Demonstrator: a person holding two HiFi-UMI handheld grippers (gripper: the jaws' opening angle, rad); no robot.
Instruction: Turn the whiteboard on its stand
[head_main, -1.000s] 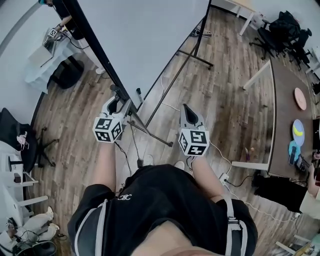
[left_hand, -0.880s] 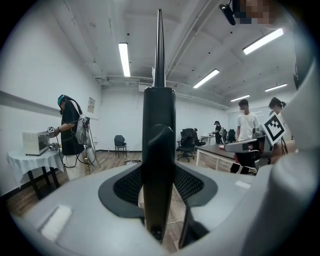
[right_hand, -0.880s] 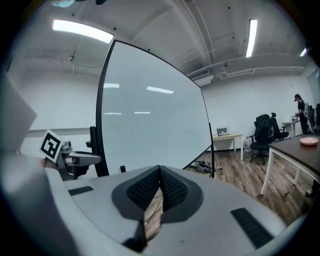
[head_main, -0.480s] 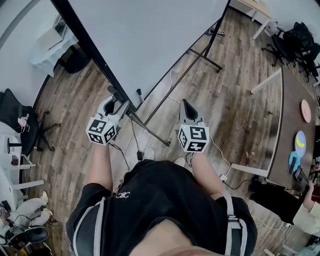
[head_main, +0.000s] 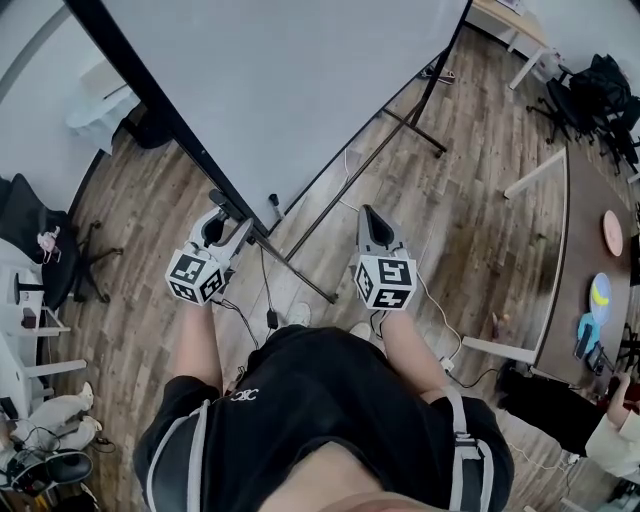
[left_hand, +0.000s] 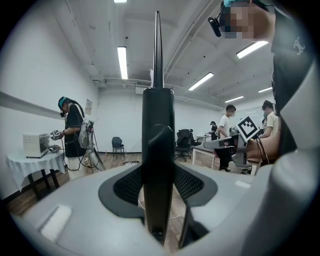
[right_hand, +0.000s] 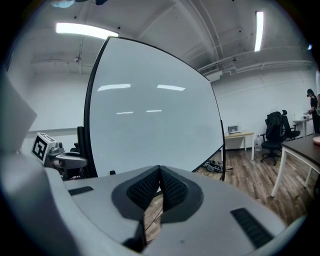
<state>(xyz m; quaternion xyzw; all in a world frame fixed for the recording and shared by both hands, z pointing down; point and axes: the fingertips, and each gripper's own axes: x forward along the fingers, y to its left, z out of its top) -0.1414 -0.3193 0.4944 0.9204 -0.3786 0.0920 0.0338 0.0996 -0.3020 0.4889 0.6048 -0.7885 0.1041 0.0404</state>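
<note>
Whiteboard edge in left claw, right claw closed

Wood-plank flooring runs under a long dark-brown table, with black office chairs just past its far end. A pale wooden desk stands beyond the table against a white wall. Strip lights glow on the ceiling above it.

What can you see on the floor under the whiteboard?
The stand's black bars and a white cable on wooden floor. The whiteboard covers whatever lies further back.
</note>
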